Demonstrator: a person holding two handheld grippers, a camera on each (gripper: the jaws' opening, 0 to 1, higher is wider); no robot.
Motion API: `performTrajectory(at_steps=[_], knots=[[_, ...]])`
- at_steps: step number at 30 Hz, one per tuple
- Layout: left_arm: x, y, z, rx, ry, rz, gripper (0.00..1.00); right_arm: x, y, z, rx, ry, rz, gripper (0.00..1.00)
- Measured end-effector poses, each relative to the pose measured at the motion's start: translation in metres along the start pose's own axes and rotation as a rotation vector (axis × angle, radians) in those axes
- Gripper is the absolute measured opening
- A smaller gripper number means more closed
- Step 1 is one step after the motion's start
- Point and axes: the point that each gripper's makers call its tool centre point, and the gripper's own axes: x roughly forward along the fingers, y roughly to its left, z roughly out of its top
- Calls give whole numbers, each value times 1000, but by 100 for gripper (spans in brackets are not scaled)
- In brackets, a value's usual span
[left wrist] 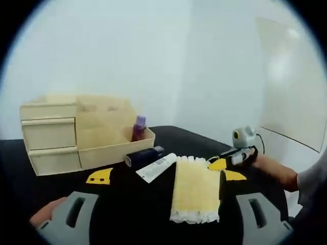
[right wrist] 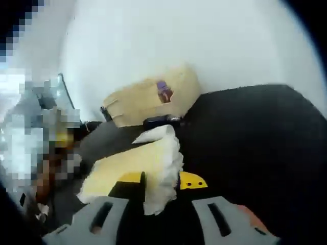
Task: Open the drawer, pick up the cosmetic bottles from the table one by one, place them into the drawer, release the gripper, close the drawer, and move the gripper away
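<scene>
Two tools are hovering low over the black tabletop [left wrist: 153, 214]: the left tool [left wrist: 162, 217] and right tool [right wrist: 171, 222], both spread wide and empty. Beyond a yellow cloth [left wrist: 196, 196], a dark bottle [left wrist: 144, 155] and white tube [left wrist: 156, 167] are lying before the wooden organizer [left wrist: 82, 135], drawers [left wrist: 49, 133] closed. Opening should start with a square, steady pull.

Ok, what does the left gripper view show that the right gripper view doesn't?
Left gripper view: the stacked drawer fronts, shut, and the right gripper in a person's hand. Right gripper view: that gripper's jaws from behind, apart at the fringed end of the yellow cloth. Both: the wooden organizer, the purple bottle standing in it, the dark bottle and white tube lying on the black table.
</scene>
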Motion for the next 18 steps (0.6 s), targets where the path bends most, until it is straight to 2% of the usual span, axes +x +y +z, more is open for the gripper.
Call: performTrajectory(at_steps=[6, 9, 12, 14, 18], knots=[[1, 8, -3, -29, 8, 2, 76, -1, -5, 4, -10, -9, -26, 5], [1, 8, -4, -32, 12, 4, 75, -2, -3, 7, 57, -21, -14, 3], [0, 4, -2, -30, 6, -1, 73, -9, 3, 10, 68, -43, 4, 3], [-1, 0, -1, -23, 2, -9, 73, -15, 14, 19, 53, -90, 29, 2], [-6, -8, 2, -19, 2, -48, 67, -23, 40, 35, -83, -168, 72, 2]])
